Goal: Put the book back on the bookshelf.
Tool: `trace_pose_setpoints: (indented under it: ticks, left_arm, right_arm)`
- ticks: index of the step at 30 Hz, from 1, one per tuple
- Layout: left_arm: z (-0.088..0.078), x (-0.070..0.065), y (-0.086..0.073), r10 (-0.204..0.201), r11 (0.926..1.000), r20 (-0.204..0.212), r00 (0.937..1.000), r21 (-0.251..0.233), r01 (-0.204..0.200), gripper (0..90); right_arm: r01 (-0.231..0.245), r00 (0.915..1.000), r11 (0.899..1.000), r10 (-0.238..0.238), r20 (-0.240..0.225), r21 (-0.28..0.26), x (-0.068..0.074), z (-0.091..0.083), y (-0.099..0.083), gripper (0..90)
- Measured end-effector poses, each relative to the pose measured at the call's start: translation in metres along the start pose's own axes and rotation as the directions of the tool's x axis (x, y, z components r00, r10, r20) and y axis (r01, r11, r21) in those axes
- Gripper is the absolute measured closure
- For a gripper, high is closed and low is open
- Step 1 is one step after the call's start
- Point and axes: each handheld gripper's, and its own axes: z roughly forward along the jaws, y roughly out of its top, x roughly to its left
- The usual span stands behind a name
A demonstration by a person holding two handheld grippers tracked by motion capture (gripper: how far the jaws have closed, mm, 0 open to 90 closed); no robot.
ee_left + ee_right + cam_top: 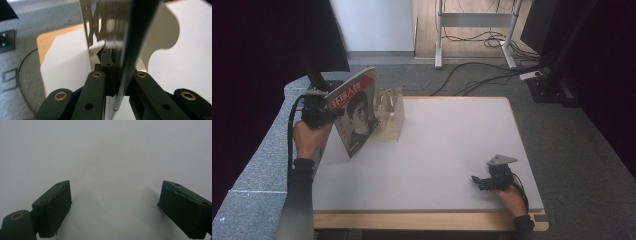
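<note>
Your left gripper is clamped on a magazine, its jaws pressed tight against the thin edge with the pages pinched between them. In the left gripper view the magazine runs up from between the jaws as a dark, narrow sliver seen edge-on. From the high view it stands nearly upright, tilted a little, over the far left corner of the surface, its cover with a portrait and red title band facing the middle of the surface. Just beside it, on the side away from your left hand, stands a pale wooden rack with upright dividers; the magazine's far edge overlaps the rack in that view, though you cannot tell from it whether the two touch. In the left gripper view the rack rises close behind the magazine, its curved side panel to one side and its slotted dividers to the other. Your right gripper rests low at the near right part of the surface, well apart from the magazine and the rack, with your right hand behind it. Its jaws stand wide apart with nothing between them, and the right gripper view looks along them at bare white surface.
</note>
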Motion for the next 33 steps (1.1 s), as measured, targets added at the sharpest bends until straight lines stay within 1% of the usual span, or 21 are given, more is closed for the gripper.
trace_pose_setpoints:
  ticks: [1,3,4,5,7,8,9,10,13,14,15,18,20,21,23,25,27,28,30,31,33]
  left_arm:
    - [0.000,0.001,0.000,-0.004,1.0000,0.000,1.0000,0.001,0.004,86.0]
    - [0.000,0.001,-0.001,-0.022,0.9997,-0.001,0.9998,-0.012,0.022,86.7]
    - [0.000,0.002,-0.002,-0.029,0.9991,0.004,0.9996,-0.031,0.029,87.0]
    - [0.001,0.003,-0.004,-0.041,0.9978,0.019,0.9990,-0.051,0.042,87.1]
    - [0.003,0.004,-0.006,-0.057,0.9945,0.019,0.9982,-0.087,0.059,87.3]
    - [0.005,0.004,-0.006,-0.061,0.9933,0.027,0.9978,-0.097,0.063,87.3]
    - [0.007,0.003,-0.007,-0.065,0.9913,0.014,0.9978,-0.114,0.066,87.4]
    - [0.009,0.003,-0.006,-0.070,0.9900,0.022,0.9973,-0.121,0.072,87.4]
    - [0.015,0.003,-0.005,-0.079,0.9897,0.019,0.9967,-0.118,0.081,87.2]
    - [0.017,0.003,-0.004,-0.078,0.9902,0.009,0.9969,-0.116,0.078,87.0]
    - [0.017,0.002,-0.005,-0.074,0.9907,-0.011,0.9972,-0.115,0.073,86.8]
    - [0.017,0.005,-0.007,-0.068,0.9920,-0.039,0.9969,-0.109,0.063,85.8]
    - [0.018,0.008,-0.009,-0.067,0.9926,-0.048,0.9966,-0.105,0.061,84.6]
    - [0.019,0.009,-0.010,-0.069,0.9920,-0.054,0.9962,-0.110,0.062,81.7]
    - [0.020,0.012,-0.012,-0.080,0.9906,-0.039,0.9961,-0.114,0.075,78.0]
    - [0.019,0.014,-0.014,-0.083,0.9897,-0.043,0.9957,-0.121,0.077,74.4]
    - [0.020,0.015,-0.016,-0.083,0.9897,-0.053,0.9951,-0.121,0.076,67.4]
    - [0.019,0.016,-0.017,-0.084,0.9891,-0.045,0.9955,-0.125,0.078,64.8]
    - [0.018,0.018,-0.019,-0.090,0.9859,-0.011,0.9959,-0.143,0.087,60.2]
    - [0.018,0.018,-0.020,-0.090,0.9853,-0.009,0.9959,-0.146,0.088,56.2]
    - [0.016,0.018,-0.021,-0.083,0.9847,-0.023,0.9963,-0.155,0.079,50.3]
  right_arm:
    - [0.000,1.0000,1.000,0.000,0.000,0.000,0.000,0.000,0.000,10.3]
    - [0.000,1.0000,1.000,0.000,0.000,0.000,0.000,0.000,0.000,10.3]
    - [0.000,1.0000,1.000,0.000,0.000,0.000,0.000,0.000,0.000,10.3]
    - [0.000,1.0000,1.000,0.000,0.000,0.000,0.000,0.000,0.000,10.3]
    - [0.000,1.0000,1.000,0.000,0.000,0.000,0.000,0.000,0.000,10.3]
    - [0.001,1.0000,1.000,-0.001,0.000,-0.001,0.000,0.000,0.000,10.3]
    - [0.001,1.0000,1.000,-0.001,0.000,-0.001,0.000,0.000,0.000,10.3]
    - [0.002,1.0000,1.000,-0.002,0.000,0.000,0.000,0.000,0.000,10.3]
    - [0.001,1.0000,1.000,-0.001,-0.001,0.000,0.000,0.000,0.000,10.3]
    - [-0.001,1.0000,1.000,0.001,-0.001,0.000,0.000,0.000,0.000,10.3]
    - [-0.001,1.0000,1.000,0.001,-0.001,0.000,0.000,0.000,0.000,10.3]
    - [0.001,1.0000,1.000,-0.001,0.000,0.000,0.000,0.000,0.000,10.3]
    - [0.000,1.0000,1.000,0.000,0.000,-0.001,0.000,0.000,0.000,10.3]
    - [0.001,1.0000,1.000,-0.001,0.000,0.000,0.000,0.000,0.000,10.3]
    - [0.001,1.0000,1.000,-0.001,0.000,0.000,0.000,0.000,0.000,10.3]
    - [0.001,1.0000,1.000,-0.001,0.000,0.001,0.000,0.000,0.000,10.3]
    - [0.000,1.0000,1.000,0.000,0.000,0.000,0.000,0.000,0.000,10.3]
    - [0.000,1.0000,1.000,0.000,0.000,0.000,0.000,0.000,0.000,10.3]
    - [0.000,1.0000,1.000,0.000,0.000,0.000,0.000,0.000,0.000,10.3]
    - [-0.001,1.0000,1.000,0.001,0.000,0.000,0.000,0.000,0.000,10.3]
    - [-0.001,1.0000,1.000,0.001,0.000,0.000,0.000,0.000,0.000,10.3]
